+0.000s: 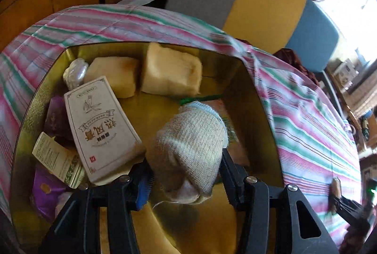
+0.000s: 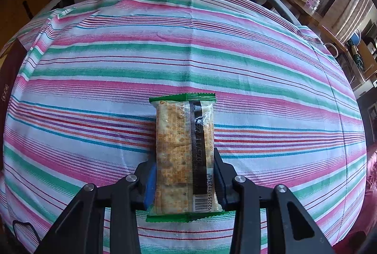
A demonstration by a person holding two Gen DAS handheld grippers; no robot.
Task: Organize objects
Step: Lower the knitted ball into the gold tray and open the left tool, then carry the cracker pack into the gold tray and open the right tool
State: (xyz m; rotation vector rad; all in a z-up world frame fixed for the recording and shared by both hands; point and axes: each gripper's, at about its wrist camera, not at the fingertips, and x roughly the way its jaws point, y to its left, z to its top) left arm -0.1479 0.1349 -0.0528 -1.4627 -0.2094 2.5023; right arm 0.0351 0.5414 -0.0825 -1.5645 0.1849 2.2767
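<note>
Objects for tidying are in both grippers at this moment. Between the pads of the left gripper sits a rolled knitted glove, pinched at its lower, bunched end, with the cuff end sticking forward past the fingertips. It looks soft and light, squashes under the pads and has a loose thread hanging, so a grip across the thick middle of the roll should hold better than one at the frayed end. It hangs over a gold-coloured tin, above the bare part of the floor on the right side. Further in lie a white carton with printed lettering, a smaller box, purple packets, two pale blocks and a shiny wrapped piece at the far wall.

The right gripper pinches a cracker packet by its long sides near the barcode end; most of the packet reaches forward beyond the fingertips. Its film is likely slippery and the crackers brittle, so a light squeeze on the edges suits it. Below it lies a striped cloth, bare around the packet. In the left view this gripper appears small at the right edge, well apart from the tin.
</note>
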